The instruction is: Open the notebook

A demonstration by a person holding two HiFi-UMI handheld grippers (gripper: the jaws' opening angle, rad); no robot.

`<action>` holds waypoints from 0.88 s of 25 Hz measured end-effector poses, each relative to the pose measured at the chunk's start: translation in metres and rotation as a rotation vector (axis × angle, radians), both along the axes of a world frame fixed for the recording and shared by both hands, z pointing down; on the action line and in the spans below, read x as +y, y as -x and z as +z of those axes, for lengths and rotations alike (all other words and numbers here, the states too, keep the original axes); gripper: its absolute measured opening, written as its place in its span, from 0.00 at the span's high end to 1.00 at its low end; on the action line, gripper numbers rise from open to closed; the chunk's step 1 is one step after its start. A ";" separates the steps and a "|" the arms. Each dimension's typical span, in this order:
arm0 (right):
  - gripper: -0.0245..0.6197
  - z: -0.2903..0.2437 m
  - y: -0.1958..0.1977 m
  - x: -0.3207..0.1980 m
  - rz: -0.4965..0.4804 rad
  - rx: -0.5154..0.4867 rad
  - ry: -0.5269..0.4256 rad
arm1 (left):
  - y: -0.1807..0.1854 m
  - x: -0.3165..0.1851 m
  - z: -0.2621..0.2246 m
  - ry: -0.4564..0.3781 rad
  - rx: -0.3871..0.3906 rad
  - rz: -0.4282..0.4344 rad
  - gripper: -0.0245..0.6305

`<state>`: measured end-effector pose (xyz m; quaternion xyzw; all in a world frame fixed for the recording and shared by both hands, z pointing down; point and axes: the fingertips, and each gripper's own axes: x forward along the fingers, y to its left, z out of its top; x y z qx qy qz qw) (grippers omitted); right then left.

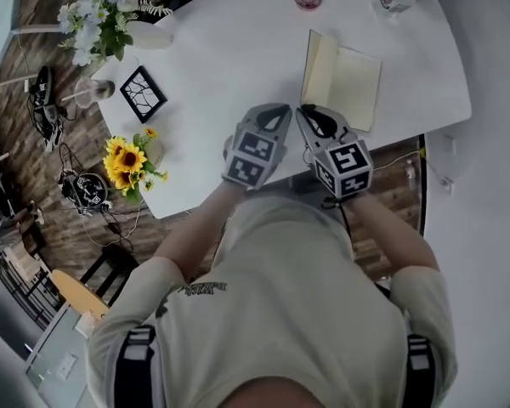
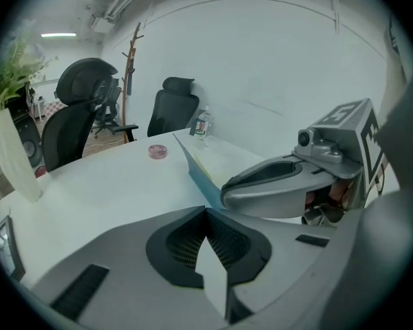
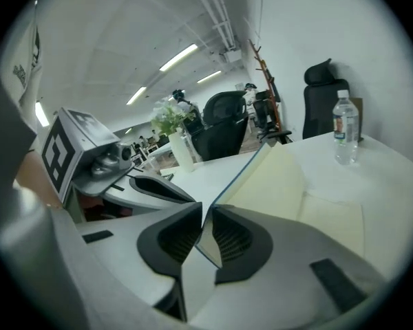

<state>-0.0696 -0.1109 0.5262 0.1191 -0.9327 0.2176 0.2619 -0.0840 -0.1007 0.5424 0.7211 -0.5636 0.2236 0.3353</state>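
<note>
the notebook (image 1: 344, 79) lies on the white table (image 1: 229, 49), just in front of both tongs. it is open: one cover (image 1: 311, 62) stands up on the left side and the pale pages (image 1: 353, 83) lie flat.

the right tongs (image 3: 206, 212) are a little apart. the blue edge of the cover shows in the thin gap between them, and they do not seem to squeeze it. the left tongs (image 2: 206, 213) are pressed together with nothing in them.

i think the job is nearly done. to do it well, push the standing cover gently over until it lies flat, so it cannot flop shut. go slow, and keep the other tongs ready to hold the pages down.
</note>
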 end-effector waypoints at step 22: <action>0.95 0.113 0.028 0.022 -0.027 0.104 0.398 | 0.026 0.002 0.100 0.226 0.060 0.001 0.94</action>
